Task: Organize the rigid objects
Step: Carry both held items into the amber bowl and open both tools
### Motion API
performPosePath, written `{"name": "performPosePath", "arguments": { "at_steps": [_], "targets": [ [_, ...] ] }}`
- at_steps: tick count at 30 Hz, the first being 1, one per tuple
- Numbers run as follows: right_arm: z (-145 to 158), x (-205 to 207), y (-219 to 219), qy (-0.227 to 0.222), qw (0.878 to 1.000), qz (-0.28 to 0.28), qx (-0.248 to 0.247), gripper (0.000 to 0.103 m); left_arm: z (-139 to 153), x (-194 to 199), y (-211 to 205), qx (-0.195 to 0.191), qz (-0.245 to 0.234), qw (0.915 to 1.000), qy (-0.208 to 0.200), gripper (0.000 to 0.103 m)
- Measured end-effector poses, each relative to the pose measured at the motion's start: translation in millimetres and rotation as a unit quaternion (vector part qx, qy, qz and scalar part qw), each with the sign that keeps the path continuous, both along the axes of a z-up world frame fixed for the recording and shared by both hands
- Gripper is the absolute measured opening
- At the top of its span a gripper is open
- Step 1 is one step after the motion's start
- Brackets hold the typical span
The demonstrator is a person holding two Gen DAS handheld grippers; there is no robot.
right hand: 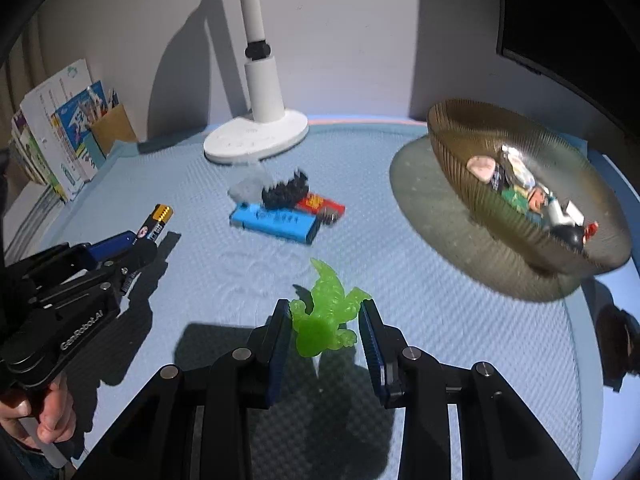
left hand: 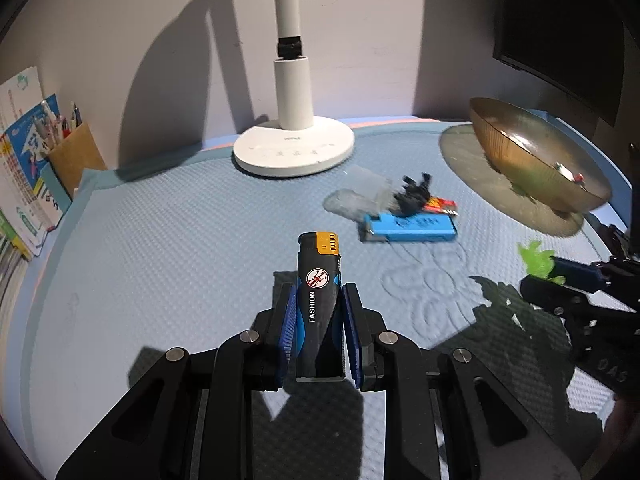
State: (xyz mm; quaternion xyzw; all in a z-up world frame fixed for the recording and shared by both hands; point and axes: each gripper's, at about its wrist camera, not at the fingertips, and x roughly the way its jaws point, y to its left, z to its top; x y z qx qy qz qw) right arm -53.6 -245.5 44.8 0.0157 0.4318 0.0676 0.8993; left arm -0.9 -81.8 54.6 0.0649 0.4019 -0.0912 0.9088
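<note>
Lighter (left hand: 319, 304), black with a gold cap and FASHION printed down its side, was clamped in the left gripper (left hand: 319, 300), blue pads pressed on both long sides. Its long axis ran straight out along the fingers, cap end pointing away from the camera toward the white lamp base (left hand: 294, 146), butt end back between the jaws. It was up off the light blue mat (left hand: 160, 240), with its shadow just behind it.

Right gripper (right hand: 325, 316) was closed on a translucent green dinosaur toy (right hand: 326, 314), narrow but not fully shut since the toy filled the gap. Tail pointed up and away, toward the pile in the middle; head end hung down toward the camera. That one looked lifted clear of the mat too.

Both grippers were angled down at the desk. From the right wrist view, the left gripper came in from the left edge, with a hand (right hand: 44, 408) wrapped round its handle at the bottom.

Still on the mat: a blue lighter (left hand: 410, 229) lying flat on its side, a black spiky toy (left hand: 412, 196) and a red lighter (right hand: 322, 206) touching it. The ribbed amber glass bowl (right hand: 472, 148) at the right held a heap of small toys.
</note>
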Motion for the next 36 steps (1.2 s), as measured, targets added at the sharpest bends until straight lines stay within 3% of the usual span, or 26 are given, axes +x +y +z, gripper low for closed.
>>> {"name": "performPosePath", "arguments": {
  "at_steps": [9,12,19,22,36],
  "targets": [
    [-28,-6,-6,0.024,1.000,-0.016,-0.002,0.034,-19,-10,-8,0.001,-0.004,0.9999,0.014,0.020],
    [-29,-8,-8,0.022,1.000,-0.016,0.005,0.046,-19,-10,-8,0.000,-0.006,0.9999,0.014,0.020],
    [-29,-5,2,0.021,0.999,-0.024,-0.020,0.046,-19,-12,-8,-0.007,-0.011,0.9998,0.012,0.020],
    [-28,-4,6,0.016,0.999,-0.028,-0.036,0.030,-18,-12,-8,-0.009,-0.014,0.9998,0.012,0.020],
    [10,-19,-10,-0.023,0.998,-0.052,-0.023,0.030,-8,-16,-14,0.003,-0.016,0.9999,0.000,0.020]
  ]
}}
